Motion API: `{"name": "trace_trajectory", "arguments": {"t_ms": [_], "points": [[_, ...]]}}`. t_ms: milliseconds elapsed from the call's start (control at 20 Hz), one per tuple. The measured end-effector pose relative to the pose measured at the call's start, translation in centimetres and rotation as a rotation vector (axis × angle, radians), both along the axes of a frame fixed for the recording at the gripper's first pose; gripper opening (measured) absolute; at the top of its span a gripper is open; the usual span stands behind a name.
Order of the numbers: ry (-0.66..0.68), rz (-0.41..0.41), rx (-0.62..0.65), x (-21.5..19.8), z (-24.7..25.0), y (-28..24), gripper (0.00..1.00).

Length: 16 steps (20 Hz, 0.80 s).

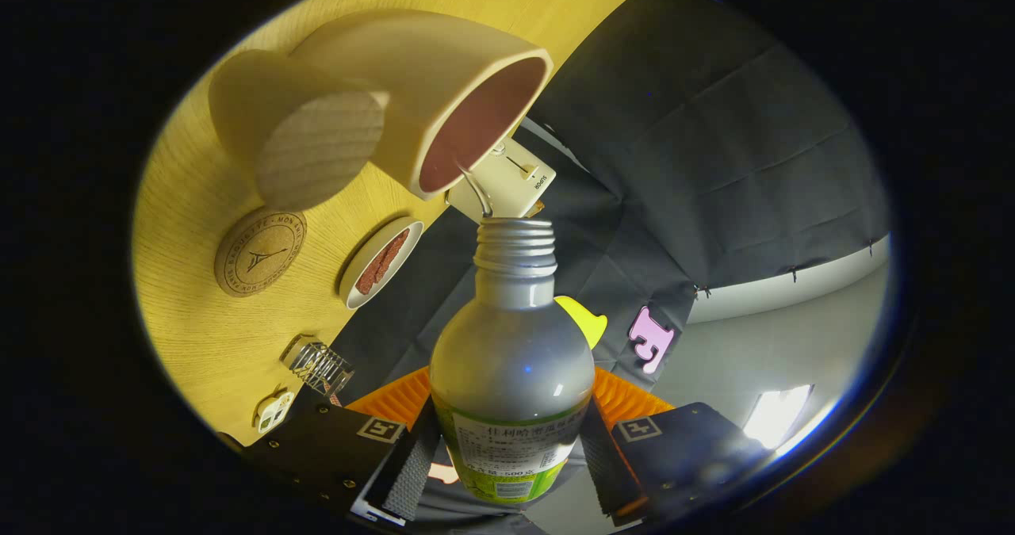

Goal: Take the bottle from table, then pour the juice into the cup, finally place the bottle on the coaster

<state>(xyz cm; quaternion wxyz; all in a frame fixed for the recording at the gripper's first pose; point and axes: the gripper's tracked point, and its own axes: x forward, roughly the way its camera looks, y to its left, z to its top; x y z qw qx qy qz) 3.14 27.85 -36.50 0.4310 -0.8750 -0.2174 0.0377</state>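
On the far left the wooden table (pixel 198 202) fills the tilted scene, and on it, beyond the fingers, lies a round cork coaster (pixel 259 250) with a stamped ring pattern. Near the coaster, closer to the gripper, a small clear ridged object (pixel 321 364) and a little white item (pixel 273 410) sit close to the table's edge. Above the coaster is a cream cup (pixel 412 91) with a fat wooden handle (pixel 317 150); its reddish inside faces the bottle's mouth. Below the cup, a small white dish (pixel 379 261) holding something reddish-brown rests at the table's edge. Next comes the bottle (pixel 514 345), held between the two fingers of the gripper (pixel 507 460), which pinch its labelled lower body from both sides; its cap is off and the threaded neck points toward the cup's rim, close under it. A thin stream or wire-like line runs between the cup's rim and the bottle mouth; which it is cannot be told. Just behind the neck stands a white box (pixel 511 182). To the right hangs the dark cloth wall (pixel 714 162), with a pale floor (pixel 793 337) beyond.
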Motion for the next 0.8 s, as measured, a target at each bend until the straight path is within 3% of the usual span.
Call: {"name": "trace_trajectory", "arguments": {"t_ms": [800], "points": [[-0.028, 0.042, -0.033, -0.54, 0.02, 0.53, 0.82]]}}
